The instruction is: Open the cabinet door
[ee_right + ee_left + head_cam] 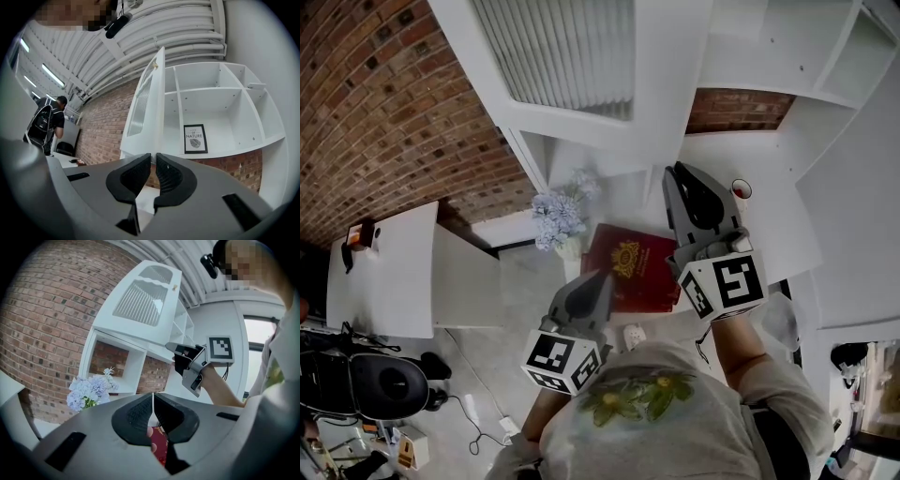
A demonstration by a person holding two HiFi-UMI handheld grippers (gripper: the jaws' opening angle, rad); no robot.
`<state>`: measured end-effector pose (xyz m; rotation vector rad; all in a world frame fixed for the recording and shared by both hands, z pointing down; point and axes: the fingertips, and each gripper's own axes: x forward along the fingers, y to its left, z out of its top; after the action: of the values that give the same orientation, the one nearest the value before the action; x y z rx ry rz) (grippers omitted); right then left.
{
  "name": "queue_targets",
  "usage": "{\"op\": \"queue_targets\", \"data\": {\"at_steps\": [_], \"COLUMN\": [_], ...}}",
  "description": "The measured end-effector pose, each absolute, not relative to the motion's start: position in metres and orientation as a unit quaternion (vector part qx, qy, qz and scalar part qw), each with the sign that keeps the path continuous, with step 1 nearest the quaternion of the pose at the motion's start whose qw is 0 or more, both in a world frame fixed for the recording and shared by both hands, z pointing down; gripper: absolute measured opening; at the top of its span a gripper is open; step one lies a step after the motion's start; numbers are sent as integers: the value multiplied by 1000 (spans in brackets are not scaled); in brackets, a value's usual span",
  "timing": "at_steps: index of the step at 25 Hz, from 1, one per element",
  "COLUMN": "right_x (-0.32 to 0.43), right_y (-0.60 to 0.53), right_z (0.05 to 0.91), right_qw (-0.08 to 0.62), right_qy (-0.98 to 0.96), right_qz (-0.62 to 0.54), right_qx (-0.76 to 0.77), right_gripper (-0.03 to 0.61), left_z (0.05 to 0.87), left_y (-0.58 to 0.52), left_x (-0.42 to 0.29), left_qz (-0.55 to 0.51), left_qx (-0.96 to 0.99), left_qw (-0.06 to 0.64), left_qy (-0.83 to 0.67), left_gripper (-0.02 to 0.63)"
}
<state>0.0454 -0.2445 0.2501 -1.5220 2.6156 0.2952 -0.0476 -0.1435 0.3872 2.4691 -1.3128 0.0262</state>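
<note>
Left gripper (153,403) fingers pressed together, empty. Right gripper (153,161) fingers closed too, hairline gap, nothing held. Cabinet door (146,108) stands swung open, edge-on just past the right fingers. White shelves (220,105) exposed beside it, holding one framed print (195,138). Red book (630,262) and blue flowers (558,214) sit on the bench (773,234) below both grippers.

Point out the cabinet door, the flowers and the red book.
cabinet door (139,107), right gripper view, its louvred panel.
flowers (556,213), head view, the pale blue blooms.
red book (626,255), head view, gold emblem on its cover.
</note>
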Motion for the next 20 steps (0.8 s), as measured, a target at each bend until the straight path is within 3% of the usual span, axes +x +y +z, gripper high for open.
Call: {"op": "queue_targets", "data": {"at_steps": [20], "right_x": [25], "right_y": [-202], "right_z": [251], "right_qw": [44], "right_qy": [872], "right_qz": [98], "right_qx": [-478], "right_gripper": [38], "left_z": [385], "left_y": [-122], "left_x": [-47], "left_qz": [12], "left_qx": [875], "left_qw": [179], "left_qy": [-450], "left_gripper": [20]}}
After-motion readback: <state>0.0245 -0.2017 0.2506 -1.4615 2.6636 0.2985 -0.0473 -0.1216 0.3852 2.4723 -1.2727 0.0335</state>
